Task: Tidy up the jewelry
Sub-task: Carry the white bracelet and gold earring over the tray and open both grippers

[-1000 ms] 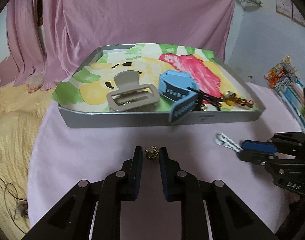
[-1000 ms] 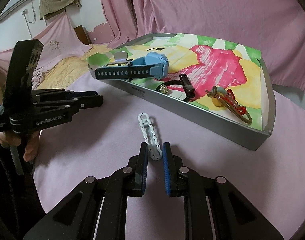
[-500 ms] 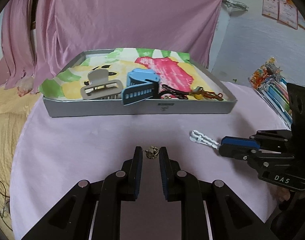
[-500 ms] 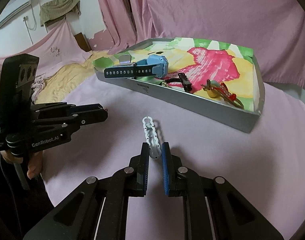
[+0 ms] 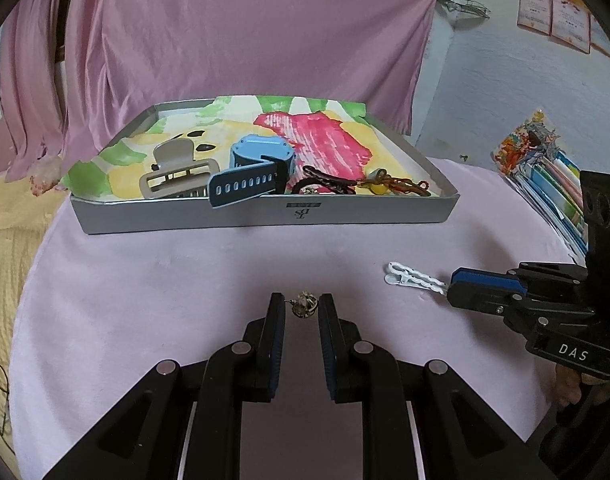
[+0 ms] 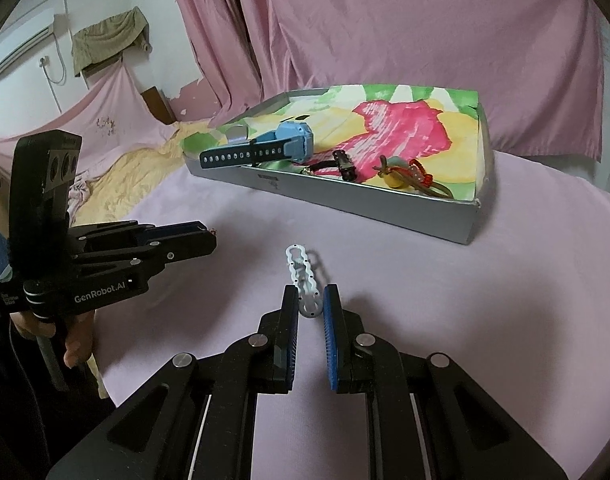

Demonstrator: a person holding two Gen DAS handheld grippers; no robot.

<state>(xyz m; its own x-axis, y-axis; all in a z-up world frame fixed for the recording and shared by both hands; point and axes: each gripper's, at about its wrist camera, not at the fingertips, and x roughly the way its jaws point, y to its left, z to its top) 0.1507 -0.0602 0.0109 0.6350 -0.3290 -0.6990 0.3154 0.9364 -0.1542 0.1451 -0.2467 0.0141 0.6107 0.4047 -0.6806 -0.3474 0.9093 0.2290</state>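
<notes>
Left hand-held gripper [image 5: 301,312]: black, blue-padded fingers; a small round gold-coloured charm [image 5: 304,304] sits between the fingertips, a narrow gap on each side; whether the pads actually pinch it cannot be told.
Right hand-held gripper [image 6: 309,307]: closed on the near end of a white scalloped plastic hair clip [image 6: 303,276]; the clip's far end points toward the tray.
Surface [image 5: 185,272]: round, covered in pale pink cloth.
Tray [image 5: 265,216]: shallow grey box with a painted pink, yellow and green paper lining, at the far side of the surface, well apart from both held items.
Tray contents: beige plastic claw hair clip [image 5: 177,172]; light blue watch with dark blue perforated strap [image 5: 257,168], the strap overhanging the front wall; dark braided cord bracelet [image 5: 325,180]; yellow bead on brown and red cord [image 5: 389,186].
Left wrist view only: full claw clip; stack of colourful packets [image 5: 545,176] at the right edge.
Right wrist view only: a hand [image 6: 73,344] on the left gripper's handle; yellow bedding [image 6: 117,180]; wall air conditioner [image 6: 17,52].
</notes>
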